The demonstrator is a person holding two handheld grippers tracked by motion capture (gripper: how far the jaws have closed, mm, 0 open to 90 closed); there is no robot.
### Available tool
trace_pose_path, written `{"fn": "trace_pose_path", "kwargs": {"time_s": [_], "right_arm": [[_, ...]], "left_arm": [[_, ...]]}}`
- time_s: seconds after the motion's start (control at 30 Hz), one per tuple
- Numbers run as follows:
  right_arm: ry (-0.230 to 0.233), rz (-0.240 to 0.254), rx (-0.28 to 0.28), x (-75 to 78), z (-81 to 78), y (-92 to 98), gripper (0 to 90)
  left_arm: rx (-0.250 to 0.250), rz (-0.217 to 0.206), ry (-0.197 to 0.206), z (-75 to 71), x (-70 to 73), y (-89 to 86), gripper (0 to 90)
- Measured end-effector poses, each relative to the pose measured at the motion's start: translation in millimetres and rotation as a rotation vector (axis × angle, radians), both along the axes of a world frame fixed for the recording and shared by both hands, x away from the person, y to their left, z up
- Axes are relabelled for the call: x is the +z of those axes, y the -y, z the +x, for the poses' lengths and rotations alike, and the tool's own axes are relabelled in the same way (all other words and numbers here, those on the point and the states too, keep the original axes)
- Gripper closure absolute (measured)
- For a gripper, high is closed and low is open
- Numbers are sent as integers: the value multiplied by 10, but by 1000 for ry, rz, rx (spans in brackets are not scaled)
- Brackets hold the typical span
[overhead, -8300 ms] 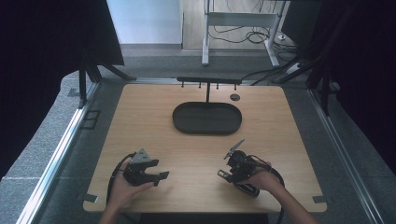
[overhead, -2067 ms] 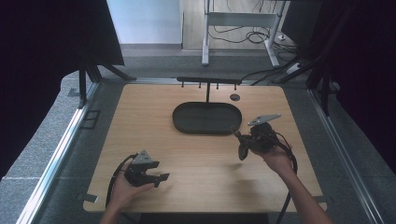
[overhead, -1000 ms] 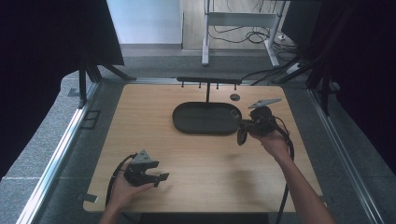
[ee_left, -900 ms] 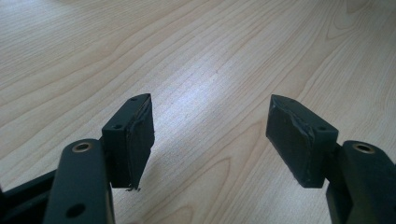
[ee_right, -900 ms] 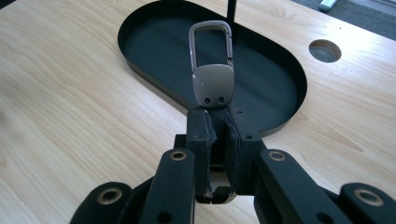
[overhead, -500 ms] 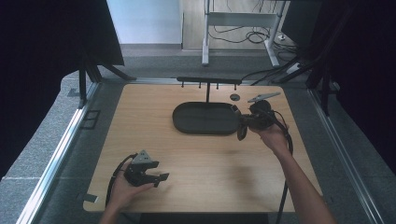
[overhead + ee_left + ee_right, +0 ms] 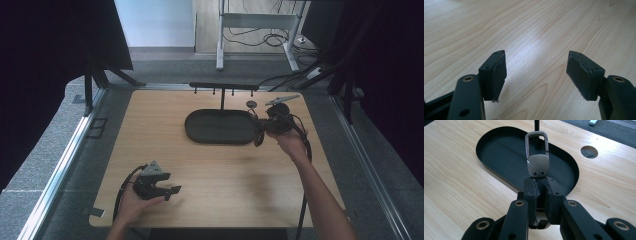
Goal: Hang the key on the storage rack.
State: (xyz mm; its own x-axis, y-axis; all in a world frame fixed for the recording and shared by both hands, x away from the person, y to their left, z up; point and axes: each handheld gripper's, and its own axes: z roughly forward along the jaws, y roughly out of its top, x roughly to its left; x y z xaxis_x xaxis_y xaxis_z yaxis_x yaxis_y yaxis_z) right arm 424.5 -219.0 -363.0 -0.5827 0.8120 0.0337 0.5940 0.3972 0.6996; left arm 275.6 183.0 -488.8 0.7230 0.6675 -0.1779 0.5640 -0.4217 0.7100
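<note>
Here the right claw (image 7: pixel 541 185) carries a metal carabiner clip (image 7: pixel 537 157) over the oval tray's (image 7: pixel 197 131) near edge.
Largest first: the wooden tabletop (image 7: pixel 150 125) bears the dark tray below a hook rack (image 7: pixel 223 86), probably the clip's goal. The right forearm stretches far forward, jaws clamped on the clip's flat end, loop leading. The left claw (image 7: pixel 536 72) rests low near the front edge, gaping, holding nothing.

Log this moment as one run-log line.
right gripper: jaws shut on metal clip, over oval tray | left gripper: jaws open, nothing held, over table
</note>
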Motion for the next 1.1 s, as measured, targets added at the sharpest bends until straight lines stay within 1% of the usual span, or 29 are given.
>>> {"fn": "trace_pose_path", "kwargs": {"time_s": [0.1,0.2,0.57,0.7,0.8,0.93,1.1], "right_arm": [[-3,5,-6,-8,34,0,812],[-3,-6,-13,-5,66,-4,812],[9,10,-31,54,136,17,812],[12,15,-39,71,171,19,812],[13,9,-48,71,201,11,812],[16,10,-54,69,241,-4,812],[19,14,-62,71,289,-9,812]], "left_arm": [[-2,2,-2,0,-1,2,332],[-4,2,-2,2,-6,6,332],[-4,-5,1,-3,1,0,332],[-10,1,-2,-2,-3,3,330],[-12,0,-3,-2,-5,7,330],[-1,-9,0,3,-3,1,330],[0,-9,1,2,0,-8,330]]}}
